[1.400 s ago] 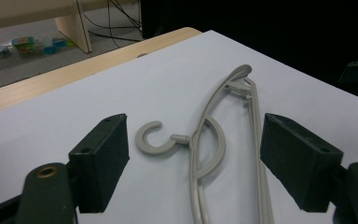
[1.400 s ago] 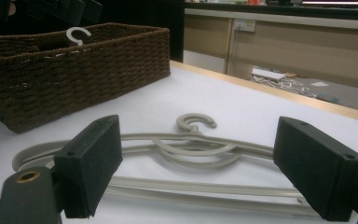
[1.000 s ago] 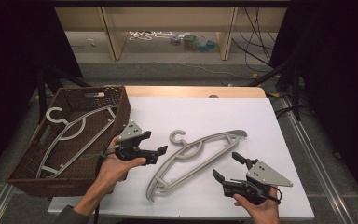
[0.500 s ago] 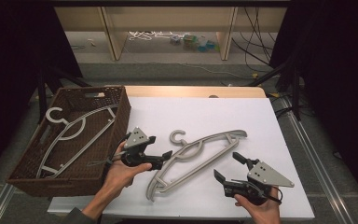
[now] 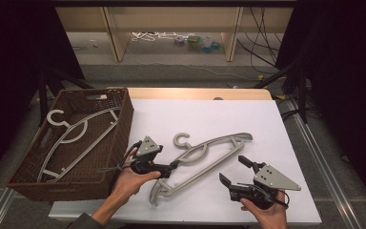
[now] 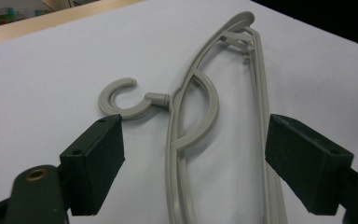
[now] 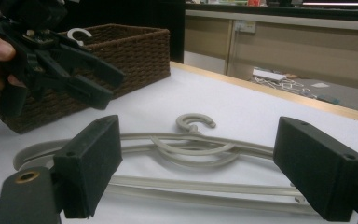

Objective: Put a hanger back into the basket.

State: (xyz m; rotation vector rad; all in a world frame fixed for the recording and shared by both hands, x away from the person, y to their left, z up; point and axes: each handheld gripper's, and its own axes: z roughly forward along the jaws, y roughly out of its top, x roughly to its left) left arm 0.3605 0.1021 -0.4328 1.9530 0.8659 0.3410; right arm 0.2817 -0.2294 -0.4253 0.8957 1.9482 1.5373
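Far left of the high view there's a brown wicker basket [image 5: 119,125] sitting at the left edge of the white table [image 5: 276,124], with one grey hanger in the basket [image 5: 71,138] lying flat inside it. Just right of the basket, the left gripper [image 5: 174,167] is held low in the person's left hand [image 5: 128,179], fingers spread wide open and holding nothing. Its tips are right at the loose grey hanger [image 5: 205,157], about where the neck meets the arms; can't tell if they actually touch it. In the left gripper view the two black fingers [image 6: 93,170] sit either side of that hanger [image 6: 191,140], with the hook curling off to the left.

The loose hanger lies flat in the middle of the table, running diagonally, hook pointing toward the far side. Further right and nearer the person, the right gripper [image 5: 236,172] hangs just off the hanger's lower bar, clearly apart from it, fingers also wide open and empty. In the right gripper view the hanger [image 7: 191,149] lies across the gap between its fingers [image 7: 86,168], with the left gripper [image 7: 102,88] and the basket [image 7: 135,51] behind.
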